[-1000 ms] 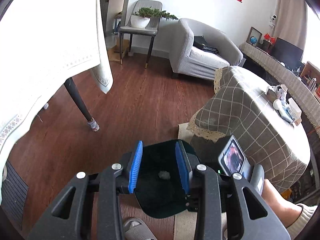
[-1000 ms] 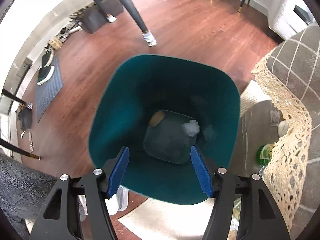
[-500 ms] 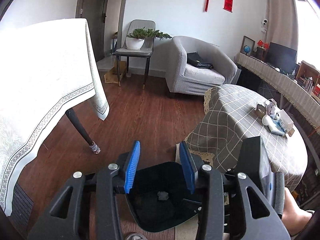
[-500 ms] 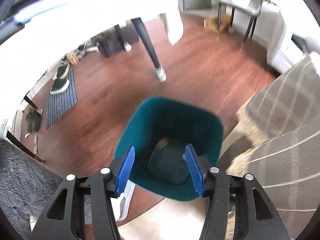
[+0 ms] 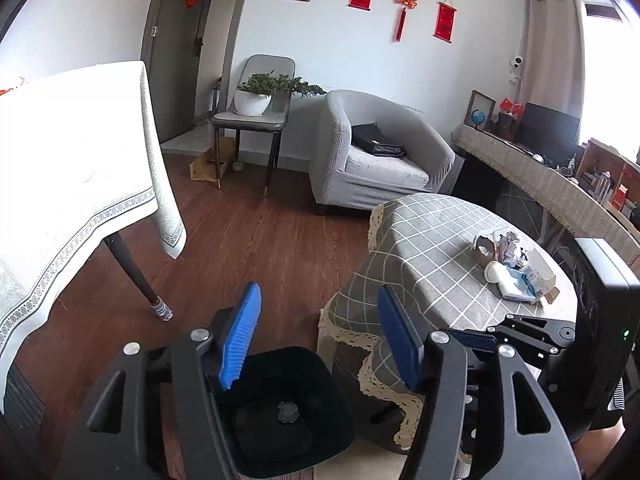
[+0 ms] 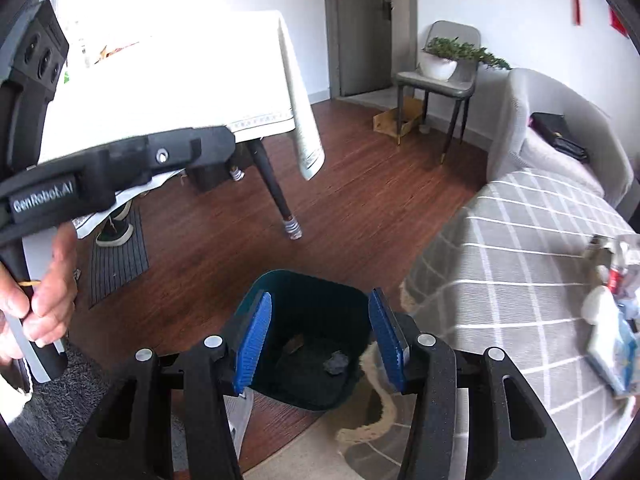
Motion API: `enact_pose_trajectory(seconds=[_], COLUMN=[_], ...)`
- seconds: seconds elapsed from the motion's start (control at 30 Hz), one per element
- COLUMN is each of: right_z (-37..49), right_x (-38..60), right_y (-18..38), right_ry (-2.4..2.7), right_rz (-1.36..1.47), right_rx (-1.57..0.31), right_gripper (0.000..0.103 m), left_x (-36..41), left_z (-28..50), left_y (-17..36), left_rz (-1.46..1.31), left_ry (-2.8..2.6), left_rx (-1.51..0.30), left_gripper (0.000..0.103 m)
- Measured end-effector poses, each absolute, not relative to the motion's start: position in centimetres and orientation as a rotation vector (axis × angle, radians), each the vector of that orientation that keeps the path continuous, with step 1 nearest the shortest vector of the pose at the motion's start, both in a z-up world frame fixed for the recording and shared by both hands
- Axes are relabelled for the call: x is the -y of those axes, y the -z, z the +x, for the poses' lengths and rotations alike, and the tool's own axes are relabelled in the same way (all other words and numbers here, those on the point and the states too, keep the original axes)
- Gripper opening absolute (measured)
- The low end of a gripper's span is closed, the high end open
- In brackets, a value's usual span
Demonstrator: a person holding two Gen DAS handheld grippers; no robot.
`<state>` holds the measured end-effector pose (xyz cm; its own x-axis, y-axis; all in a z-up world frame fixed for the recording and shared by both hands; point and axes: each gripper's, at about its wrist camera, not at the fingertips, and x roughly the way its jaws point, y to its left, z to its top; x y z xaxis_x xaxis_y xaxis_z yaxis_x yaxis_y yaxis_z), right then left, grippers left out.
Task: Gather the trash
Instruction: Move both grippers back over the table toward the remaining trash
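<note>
Both grippers raised above the bin, jaws released and carrying nothing.

I read the left gripper (image 5: 318,336) with its blue pads (image 5: 241,334) spread wide, nothing between them; right gripper (image 6: 320,342) likewise, jaws parted and bare; below both sits the dark teal bin (image 6: 306,340) on the wood floor (image 5: 256,248), just beside the lace-edged corner of the checked cloth; inside the bin I see a grey crumpled wad (image 6: 336,361) and a tan scrap (image 6: 294,345) on its bottom; further trash (image 5: 516,268) lies in a small cluster on the round bench (image 5: 424,248) to my right, a white bottle and paper packets among it, well apart from either gripper; beyond, a white-clothed bench (image 5: 76,176) at left; grey armchair (image 5: 376,156) and a chair bearing a potted plant (image 5: 256,94) against the far wall.
</note>
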<state>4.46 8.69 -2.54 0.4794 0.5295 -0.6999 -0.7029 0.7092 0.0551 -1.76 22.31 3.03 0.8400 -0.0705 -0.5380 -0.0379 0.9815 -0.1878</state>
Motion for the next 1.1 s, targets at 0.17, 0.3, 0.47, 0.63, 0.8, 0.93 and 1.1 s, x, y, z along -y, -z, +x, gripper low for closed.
enact_pose_trajectory(seconds=[0.17,0.3,0.47,0.63,0.8,0.93,1.1], right_z=[4.6,4.8,5.2,6.2,7.7,9.1,10.4], right_x=[-4.8,-1.9,2.0,5.7,10.1,13.7,15.8], right_y=[1.3,0.6,-0.2,-0.8,-1.4,-1.4,-0.6], right_ry=[-0.703,-0.64,-0.56,-0.485,-0.394,-0.34,-0.298], right_rz=[-0.21,-0.181,-0.137,-0.101,-0.04,0.059,0.136], right_rx=[-0.73,-0.715,-0.691,-0.662,-0.645,-0.652,-0.703], right_gripper=[0.051,0.052,0.052,0.062,0.074,0.085,0.086], left_x=[-19.1,-16.7,-13.3,-10.4,-7.9,-6.4,-5.0], left_z=[-1.2,-0.5,0.4,1.6,3.0,4.0,5.0], left_y=[-2.9,-2.7,-2.3,-1.7,-1.4,-1.0,-0.5], left_rz=[-0.176,-0.173,-0.146,-0.117,-0.102,-0.103,-0.105], left_ry=[0.055,0.083,0.118,0.146,0.171,0.192,0.208], left_rx=[-0.579,-0.589,-0.599,-0.615,-0.624,-0.633,-0.644], left_gripper=[0.066,0.067,0.069,0.069,0.07,0.071,0.071])
